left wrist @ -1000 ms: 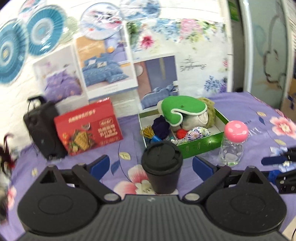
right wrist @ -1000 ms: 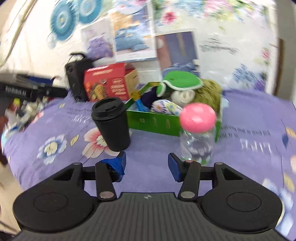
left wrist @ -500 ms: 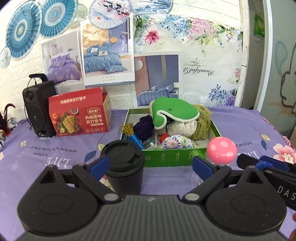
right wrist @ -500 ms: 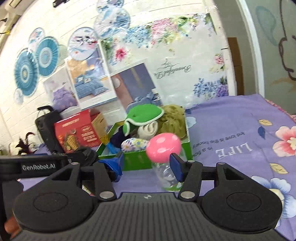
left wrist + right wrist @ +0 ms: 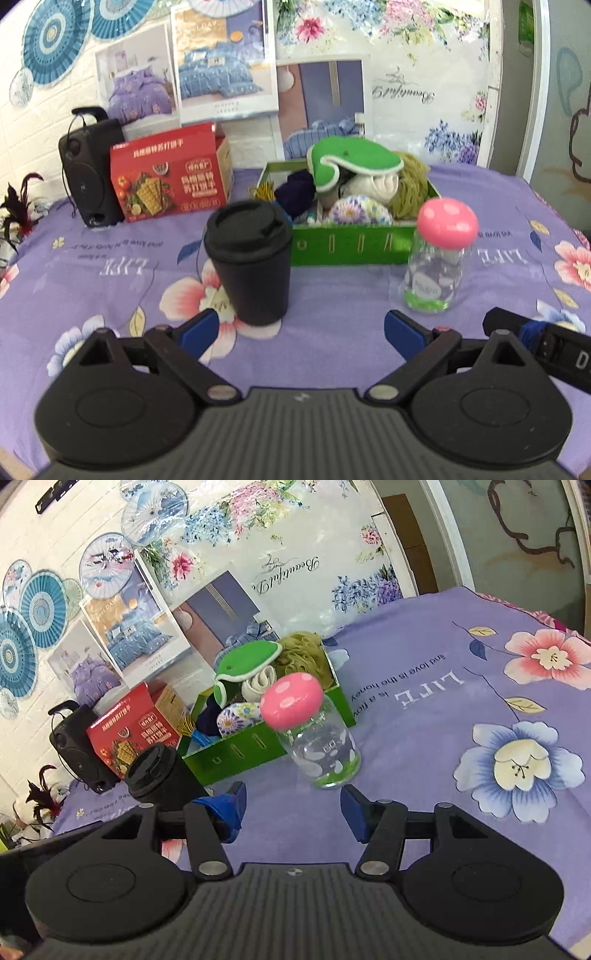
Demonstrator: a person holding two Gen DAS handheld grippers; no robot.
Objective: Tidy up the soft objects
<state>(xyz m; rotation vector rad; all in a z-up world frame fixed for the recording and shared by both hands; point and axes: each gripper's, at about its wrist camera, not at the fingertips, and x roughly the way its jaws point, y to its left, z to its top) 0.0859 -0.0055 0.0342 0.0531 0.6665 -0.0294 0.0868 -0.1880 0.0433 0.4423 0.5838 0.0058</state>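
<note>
Across the purple flowered cloth (image 5: 369, 295), the left gripper (image 5: 301, 330) hangs with its jaws spread wide and nothing between them; the black lidded cup (image 5: 251, 258) stands upright just ahead of its left finger, a little left of the gripper's line. The green box (image 5: 351, 247) sits further back and almost straight ahead, crammed with soft things, a green and white cushion (image 5: 354, 160) on top. The glass jar with the pink cap (image 5: 314, 731) stands upright directly in front of the right gripper (image 5: 291, 812), just beyond its tips. Those jaws have just been opening, stand roughly half apart and hold nothing. The right hand looks nearer the jar.
</note>
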